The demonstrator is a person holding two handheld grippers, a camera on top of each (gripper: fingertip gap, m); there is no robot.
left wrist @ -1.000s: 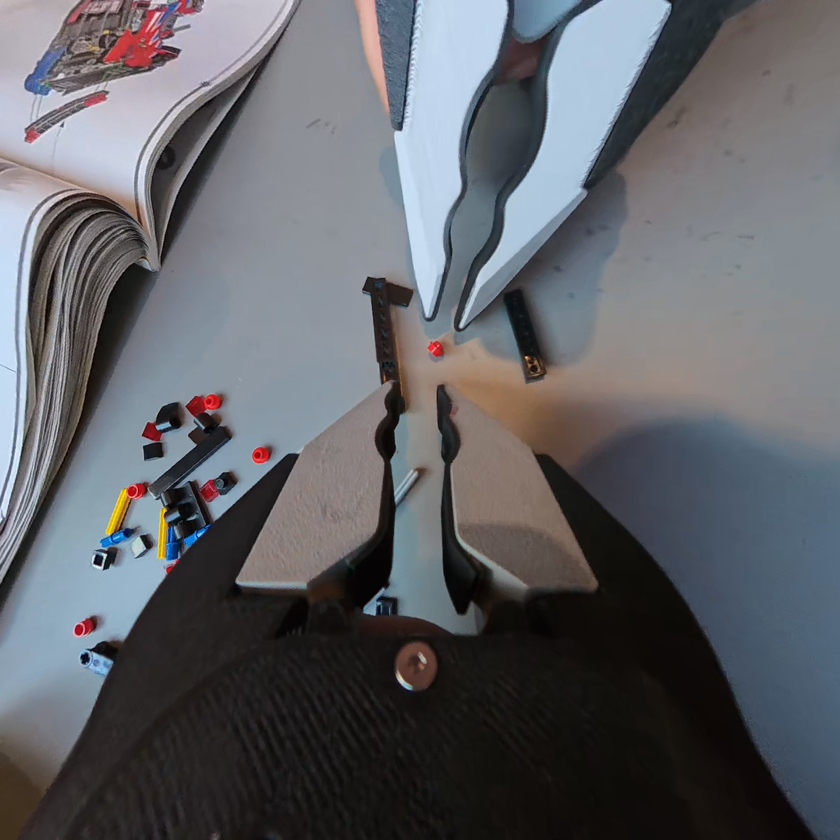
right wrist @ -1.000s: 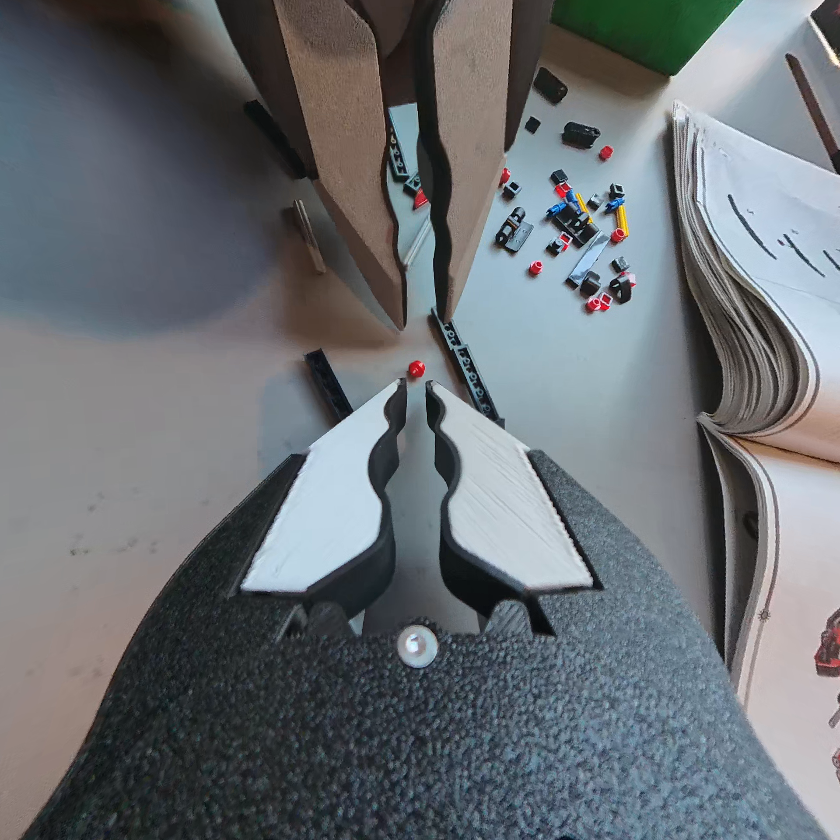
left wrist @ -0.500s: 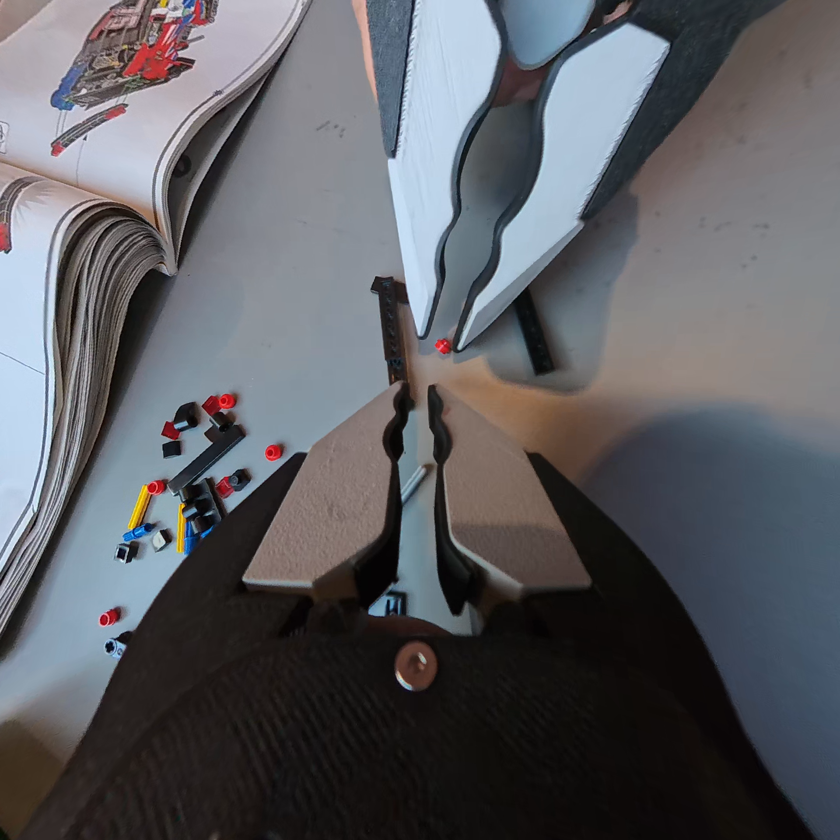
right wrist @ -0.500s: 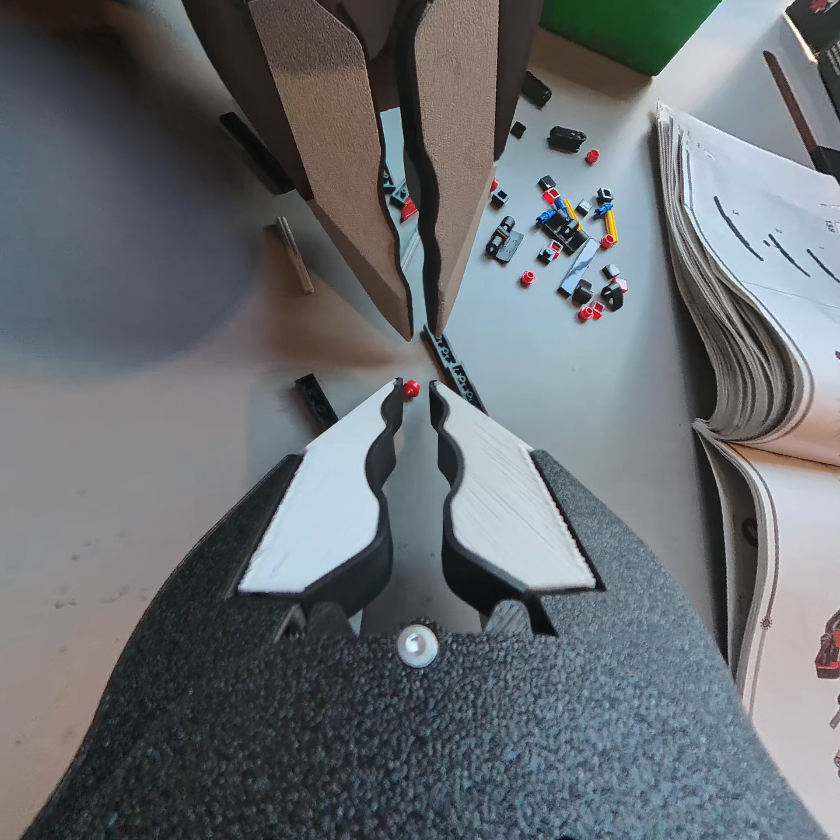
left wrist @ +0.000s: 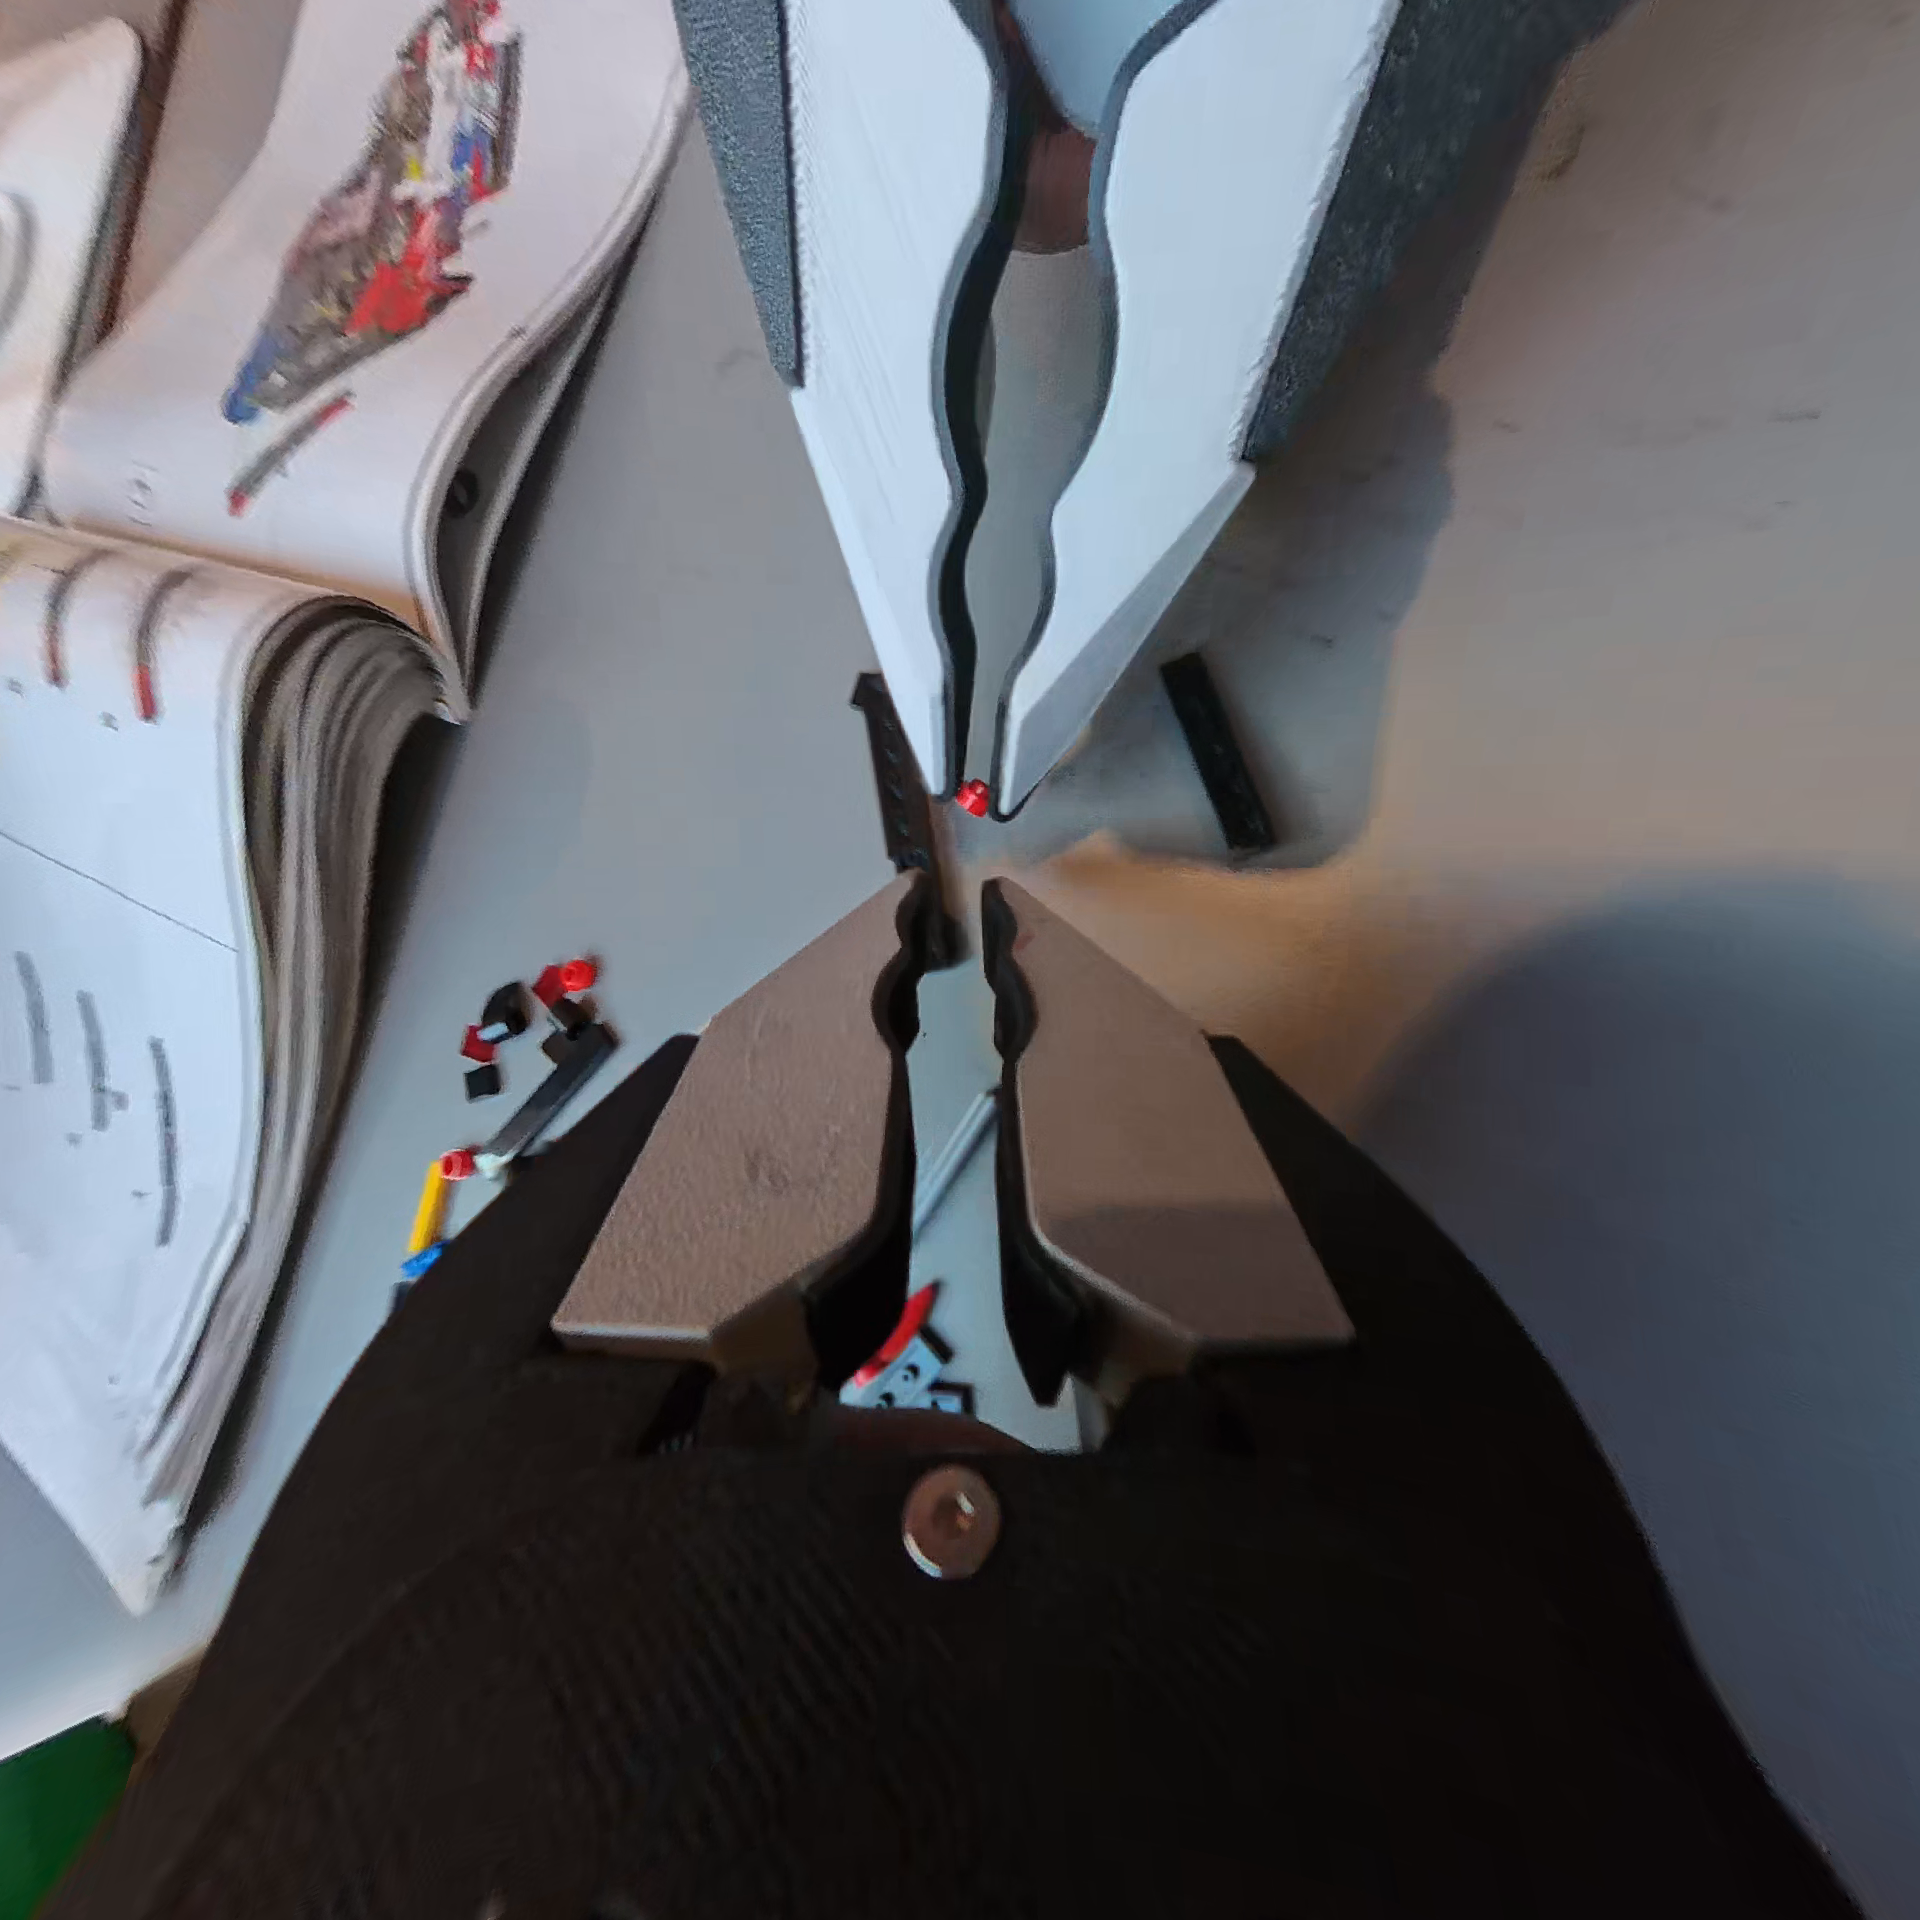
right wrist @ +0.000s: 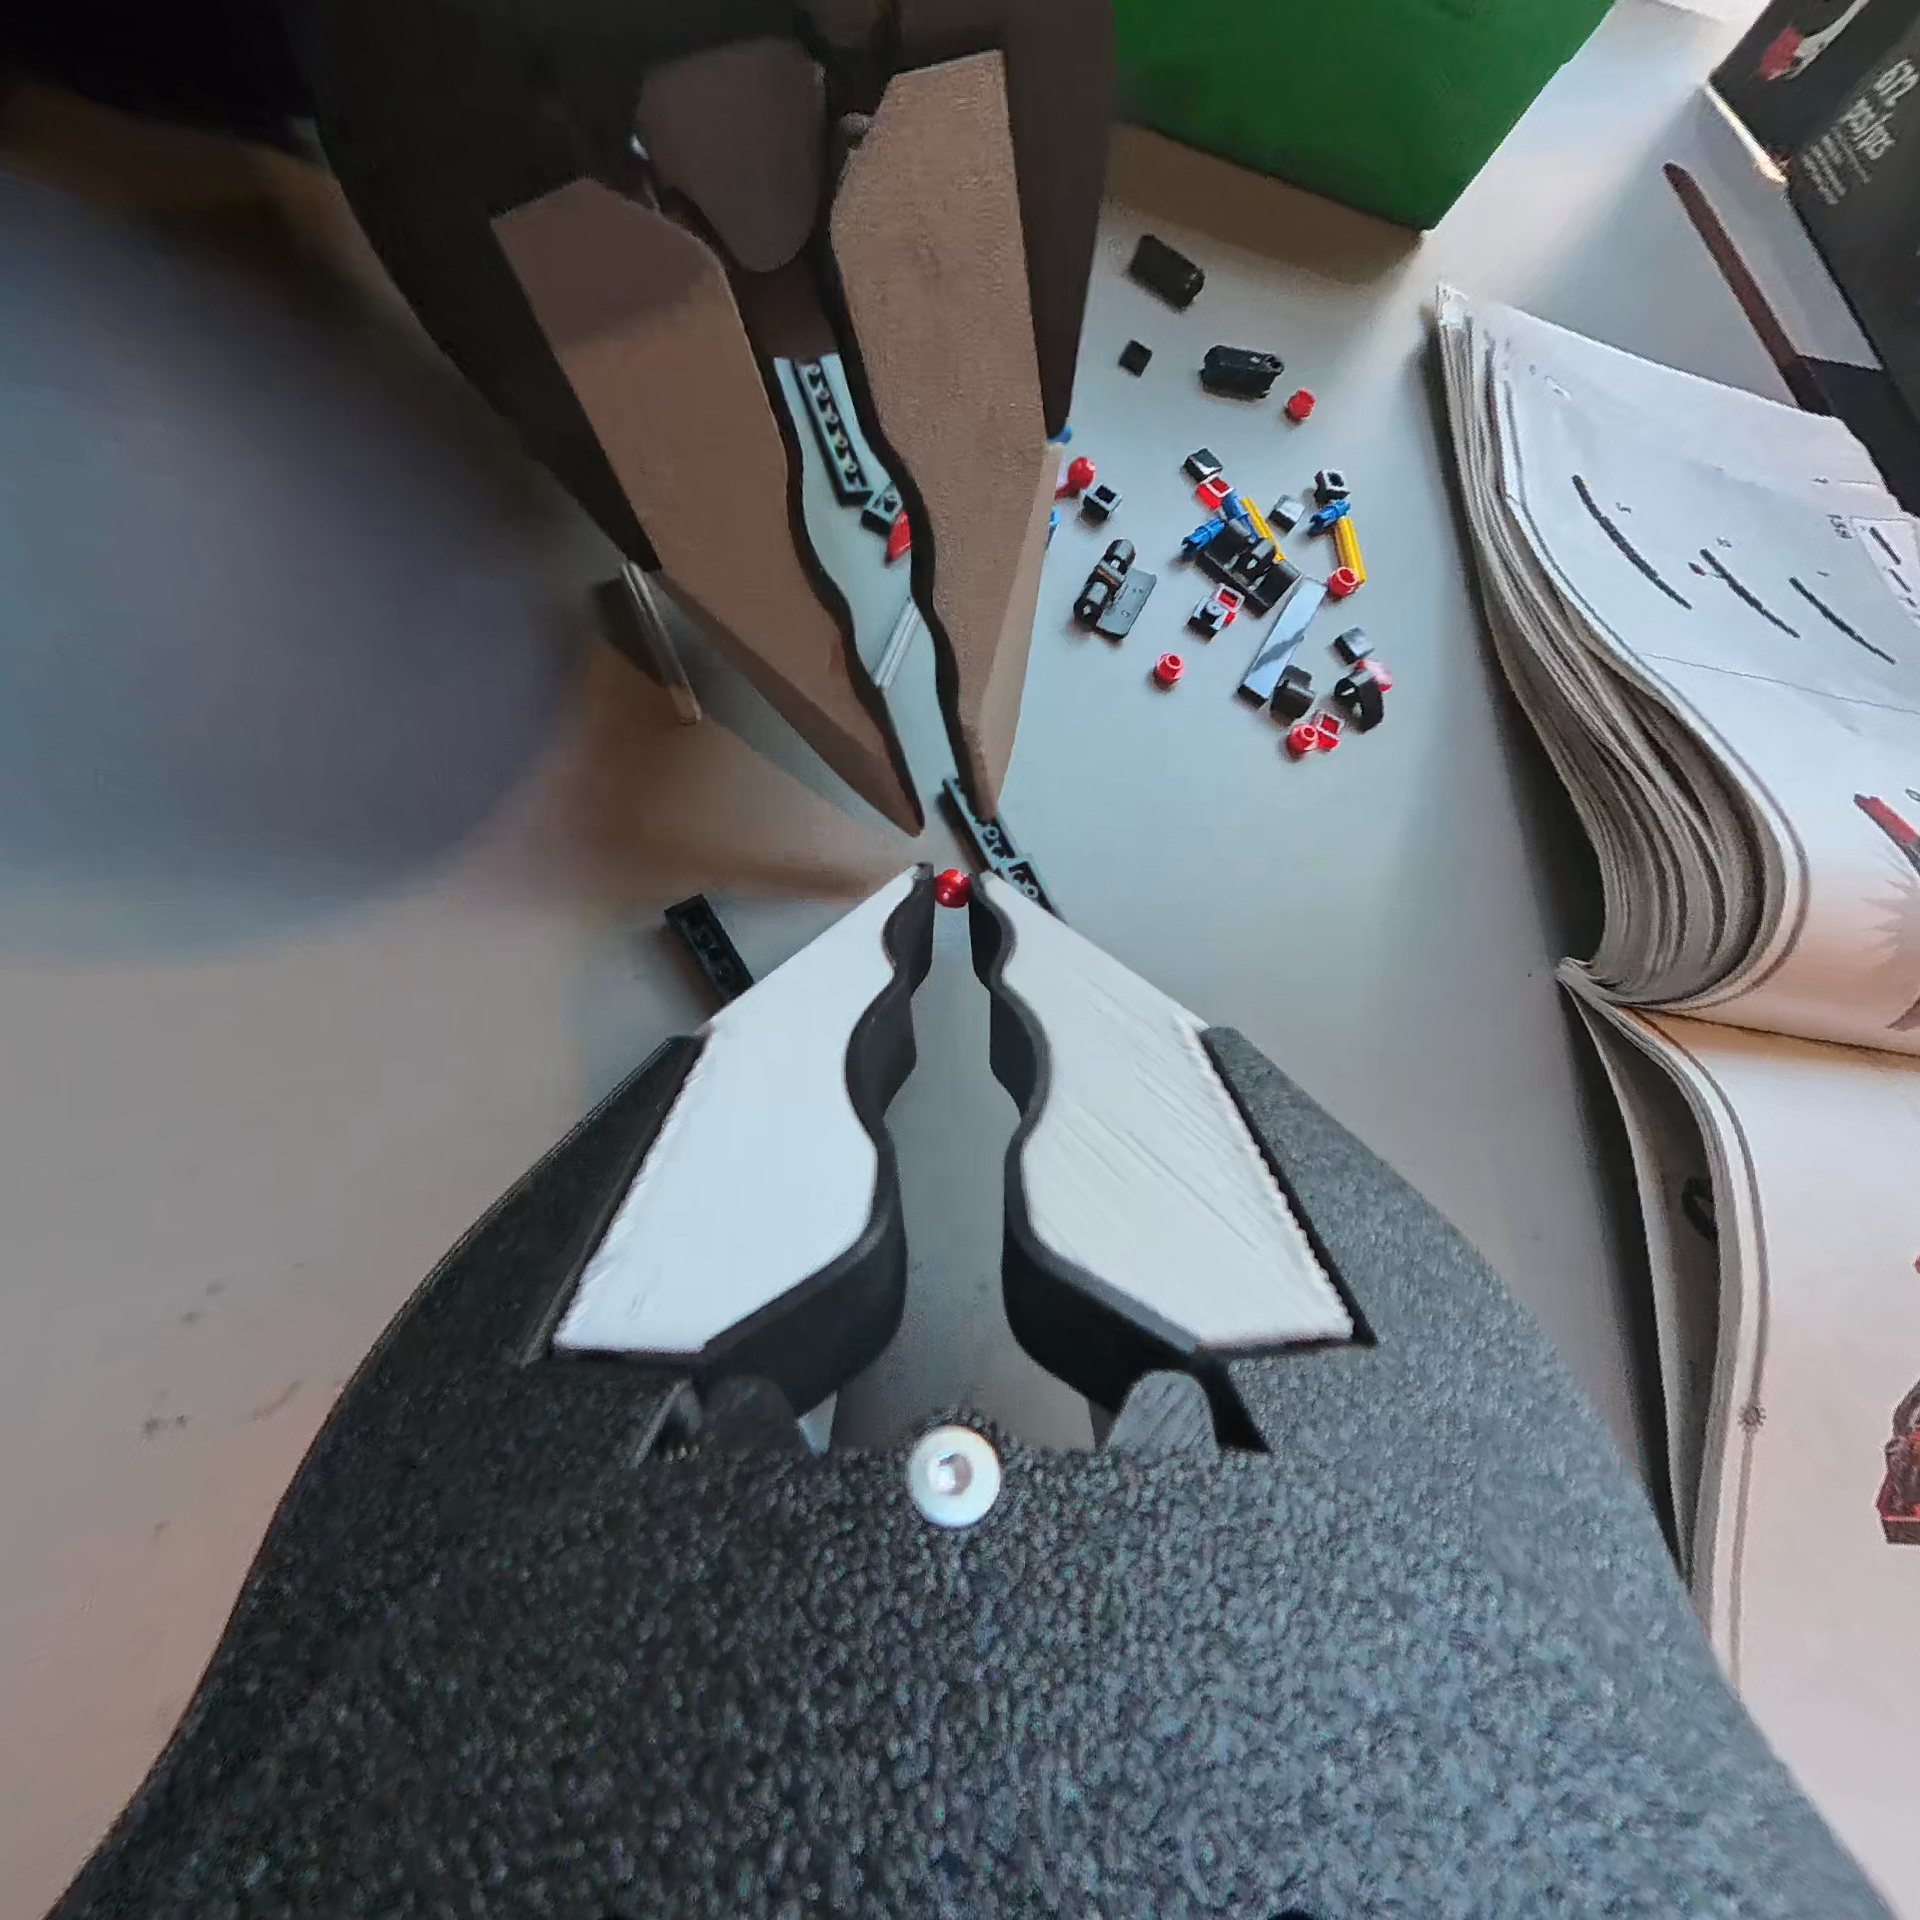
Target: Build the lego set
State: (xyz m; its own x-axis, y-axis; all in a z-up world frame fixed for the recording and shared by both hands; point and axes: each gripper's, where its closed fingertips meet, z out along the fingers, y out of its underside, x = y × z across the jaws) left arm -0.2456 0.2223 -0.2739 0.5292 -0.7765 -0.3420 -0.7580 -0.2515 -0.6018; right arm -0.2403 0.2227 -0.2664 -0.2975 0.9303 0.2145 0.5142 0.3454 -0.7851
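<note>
Lego pieces [right wrist: 1262, 582] lay mostly loose at upper right; right gripper [right wrist: 948, 888] apparently pinched a red stud [right wrist: 949, 886], left gripper [left wrist: 954, 896] empty, slightly parted.

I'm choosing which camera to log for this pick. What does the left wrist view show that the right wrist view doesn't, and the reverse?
Only the left wrist view shows the manual's coloured model drawing. Only the right wrist view shows the green box, the dark box and the whole scatter of small parts. Both show the small red piece between the right gripper's fingers, the left gripper opposite, and two black beams, one beside the piece.
</note>
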